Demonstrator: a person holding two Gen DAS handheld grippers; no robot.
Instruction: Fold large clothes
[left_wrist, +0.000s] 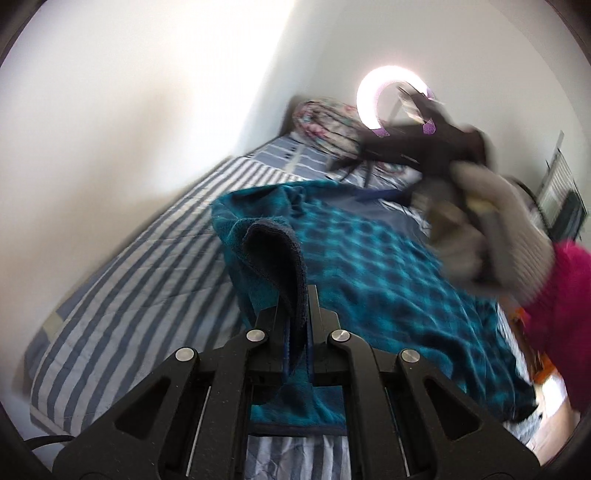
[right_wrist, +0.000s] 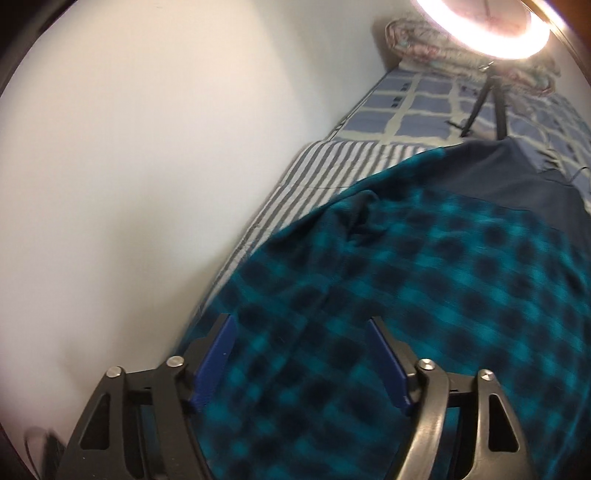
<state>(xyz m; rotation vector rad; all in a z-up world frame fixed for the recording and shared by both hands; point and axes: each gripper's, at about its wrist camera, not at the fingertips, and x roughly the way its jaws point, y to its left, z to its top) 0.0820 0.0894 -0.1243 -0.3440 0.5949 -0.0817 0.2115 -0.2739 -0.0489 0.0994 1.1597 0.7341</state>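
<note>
The left hand-held gripper is pressed together on a fold of the garment, its black fingers pinching a dark, fuzzy hem that arches up in a rounded loop above the tips. The fabric is thick fleece, teal with a soft dark check, and a plain navy panel runs along its far edge. From the pinch it drapes down and spreads wide over the bed, rumpled into shallow waves. In the right wrist view, the right hand-held gripper stands spread, its flat blue pads apart above the checked fleece with nothing pinched between them; the cloth under it is blurred. In the left wrist view the same tool shows as a dark blurred shape held by a hand in a ribbed grey glove, with a fuzzy magenta sleeve behind it. The bed carries a quilted cover of blue and white stripes, changing to a pattern of blue blocks towards the head. There a rolled floral quilt lies against the headboard. A glowing ring light on thin black tripod legs stands on the bed beyond the garment. A smooth pale wall runs along the far side of the bed.
</note>
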